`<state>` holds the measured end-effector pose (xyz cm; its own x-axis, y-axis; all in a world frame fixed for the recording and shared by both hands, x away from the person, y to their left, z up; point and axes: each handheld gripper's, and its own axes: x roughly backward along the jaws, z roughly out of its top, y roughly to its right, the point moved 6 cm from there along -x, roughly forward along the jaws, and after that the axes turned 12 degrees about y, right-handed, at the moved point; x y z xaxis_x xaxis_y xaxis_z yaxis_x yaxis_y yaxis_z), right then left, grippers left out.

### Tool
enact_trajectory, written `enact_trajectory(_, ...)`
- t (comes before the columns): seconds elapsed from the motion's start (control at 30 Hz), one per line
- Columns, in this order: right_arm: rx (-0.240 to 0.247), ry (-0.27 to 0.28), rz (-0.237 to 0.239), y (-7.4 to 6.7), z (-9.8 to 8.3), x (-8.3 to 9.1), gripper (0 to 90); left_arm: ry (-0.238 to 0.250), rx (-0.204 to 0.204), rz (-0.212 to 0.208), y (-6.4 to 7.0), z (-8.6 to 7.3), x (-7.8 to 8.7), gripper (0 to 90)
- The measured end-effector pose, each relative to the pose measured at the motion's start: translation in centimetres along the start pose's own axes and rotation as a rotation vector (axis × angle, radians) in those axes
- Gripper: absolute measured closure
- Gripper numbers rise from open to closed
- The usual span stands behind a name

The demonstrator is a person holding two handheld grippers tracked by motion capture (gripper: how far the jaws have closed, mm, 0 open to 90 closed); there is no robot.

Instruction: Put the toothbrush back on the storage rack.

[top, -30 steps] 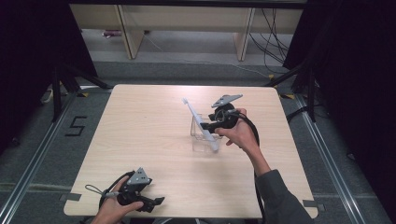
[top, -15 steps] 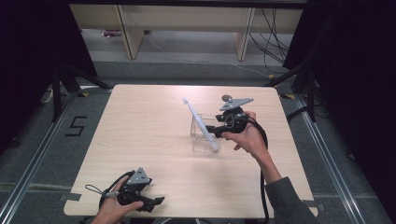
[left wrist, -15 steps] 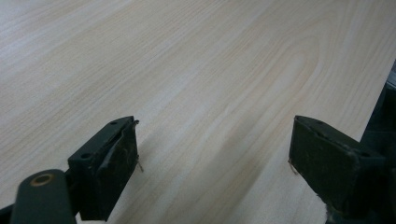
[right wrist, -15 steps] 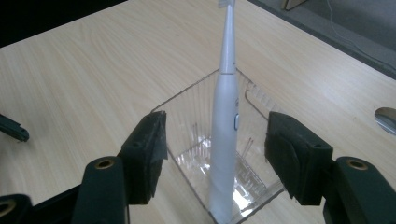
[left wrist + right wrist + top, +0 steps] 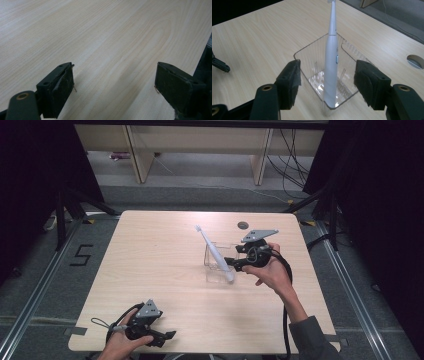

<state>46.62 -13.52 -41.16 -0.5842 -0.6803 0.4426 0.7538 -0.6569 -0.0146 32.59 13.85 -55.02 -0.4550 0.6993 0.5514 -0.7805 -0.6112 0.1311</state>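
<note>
At the near edge of the table point(image 5: 165, 270), the left gripper point(image 5: 167, 335) is held low with its jaws spread wide and nothing between them (bare wood is seen ahead of it). Farther off, the right gripper point(image 5: 328, 82) is found with its jaws just opened, standing clear on either side of the electric toothbrush point(image 5: 330, 62). The brush is left leaning in the clear container point(image 5: 312, 53), its long axis tilted up and away, head uppermost. The right hand point(image 5: 272, 272) is judged much the nearer.

A light wood-grain table point(image 5: 165, 270) stands on grey carpet point(image 5: 45, 285), with a round hole point(image 5: 243, 225) toward its 1 o'clock corner. At 12 o'clock stands pale wooden shelving point(image 5: 135, 150), with cables point(image 5: 292, 165) trailing at 1 o'clock. Black curtains point(image 5: 385, 195) hang at 3 and 9 o'clock, and a "5" point(image 5: 81, 255) marks the floor at 9 o'clock.
</note>
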Motion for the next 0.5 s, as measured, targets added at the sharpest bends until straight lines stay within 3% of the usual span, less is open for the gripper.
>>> enact_trajectory(0.03,-0.004,-0.004,0.001,0.0,-0.1,0.2,38.3,0.001,0.0,0.0,0.0,0.0,0.0,14.9)
enact_trajectory(0.1,0.034,0.016,-0.007,0.3,-0.1,0.5,37.3,0.0,0.0,0.0,0.0,0.0,0.0,14.9)
enact_trajectory(0.3,-0.003,0.015,-0.009,-0.1,-0.4,1.1,35.0,-0.001,-0.001,0.0,0.0,0.0,0.0,14.9)
enact_trajectory(0.33,-0.003,0.015,-0.009,-0.1,-0.4,1.1,35.0,-0.001,-0.001,0.0,0.0,0.0,0.0,14.9)
enact_trajectory(0.37,0.034,0.029,-0.012,0.2,-0.3,1.2,34.3,0.0,0.0,0.0,0.0,0.0,0.0,14.9)
enact_trajectory(0.5,0.026,0.017,-0.008,-0.2,-0.6,1.7,30.3,0.001,-0.001,0.001,0.0,0.0,0.0,14.9)
